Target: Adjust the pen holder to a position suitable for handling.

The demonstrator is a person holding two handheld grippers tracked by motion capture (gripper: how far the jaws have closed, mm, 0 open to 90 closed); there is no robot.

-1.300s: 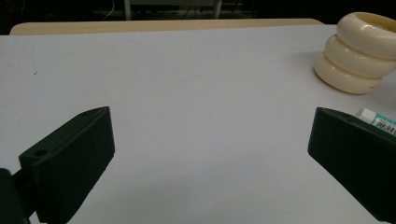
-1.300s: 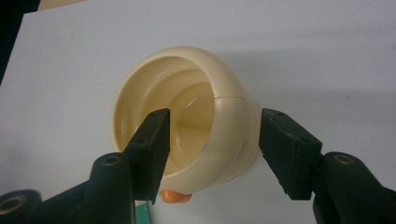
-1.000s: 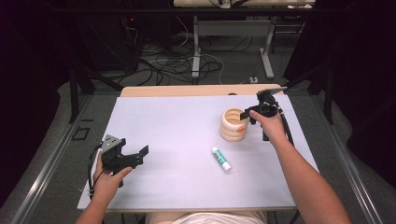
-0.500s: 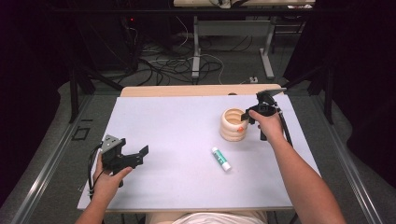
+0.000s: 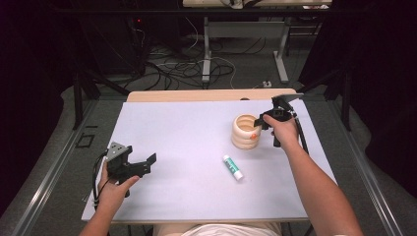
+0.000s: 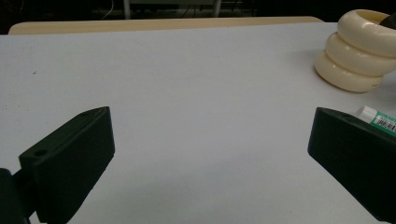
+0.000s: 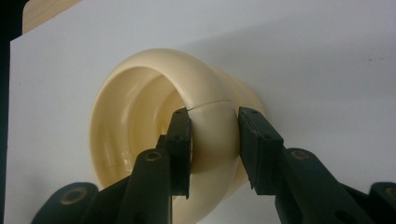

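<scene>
Jaws of my right gripper point(image 7: 212, 144) have just been closing and now pinch the rim of the cream ribbed plastic ring cup point(image 5: 246, 131), one inside, one outside. That cup stands at the far right of the white table sheet point(image 5: 187, 147). My left gripper point(image 5: 142, 164) rests near-left, jaws wide on nothing. Between them lies a white-and-green tube point(image 5: 232, 167).

Tube point(image 6: 379, 120) cut by right jaw, label unreadable; ring stack point(image 6: 362, 51) cropped at edge.
</scene>
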